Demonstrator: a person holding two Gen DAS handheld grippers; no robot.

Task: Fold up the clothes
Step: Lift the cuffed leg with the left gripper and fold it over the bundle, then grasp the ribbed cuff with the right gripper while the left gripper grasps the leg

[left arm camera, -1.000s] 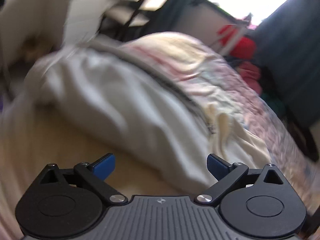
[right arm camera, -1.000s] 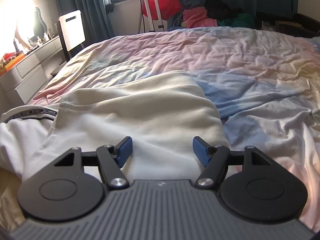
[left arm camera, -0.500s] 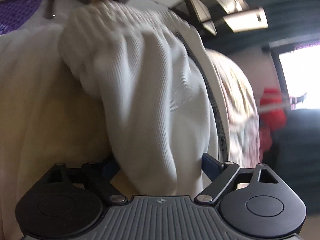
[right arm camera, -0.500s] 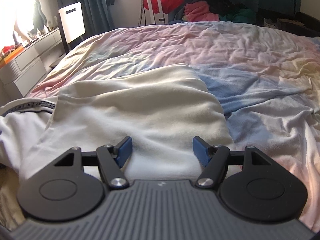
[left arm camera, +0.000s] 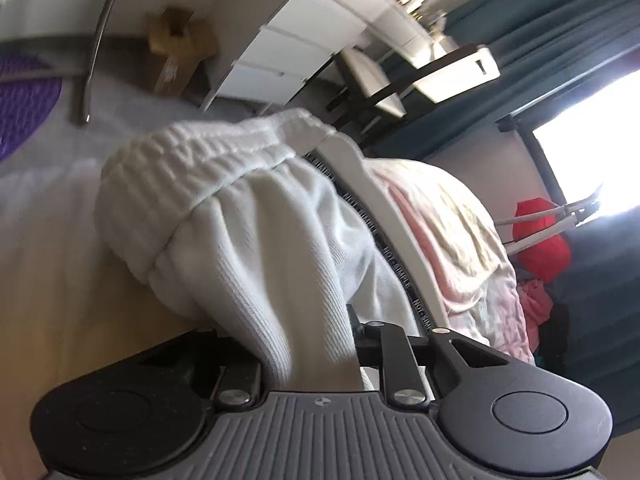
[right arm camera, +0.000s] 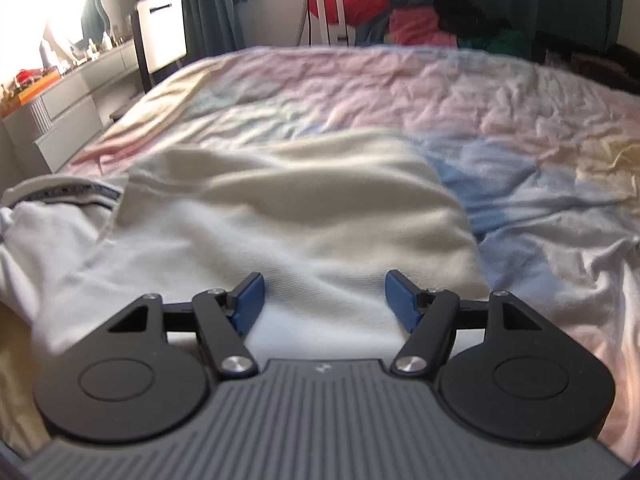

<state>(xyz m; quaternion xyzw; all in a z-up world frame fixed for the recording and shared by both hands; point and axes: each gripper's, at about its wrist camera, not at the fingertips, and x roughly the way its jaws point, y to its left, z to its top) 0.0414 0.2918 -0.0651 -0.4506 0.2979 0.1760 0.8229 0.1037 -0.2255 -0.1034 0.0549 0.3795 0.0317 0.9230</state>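
The left hand-held gripper (left arm camera: 310,354) clamps the white garment (left arm camera: 248,248) at lower centre. The right hand-held gripper (right arm camera: 324,300) gapes wide over the cream garment (right arm camera: 304,208) on the bed (right arm camera: 520,120).

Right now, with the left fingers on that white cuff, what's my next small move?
Probably lift the left gripper a little: it is shut on the white garment, whose ribbed cuff is bunched. The right gripper is open above the cream garment.

Our left gripper (left arm camera: 316,344) is rolled steeply to one side, its jaws drawn close together and pinching a fold of white ribbed cloth (left arm camera: 280,280). Our right gripper (right arm camera: 324,300) sits level, its jaws spread wide with nothing between them.
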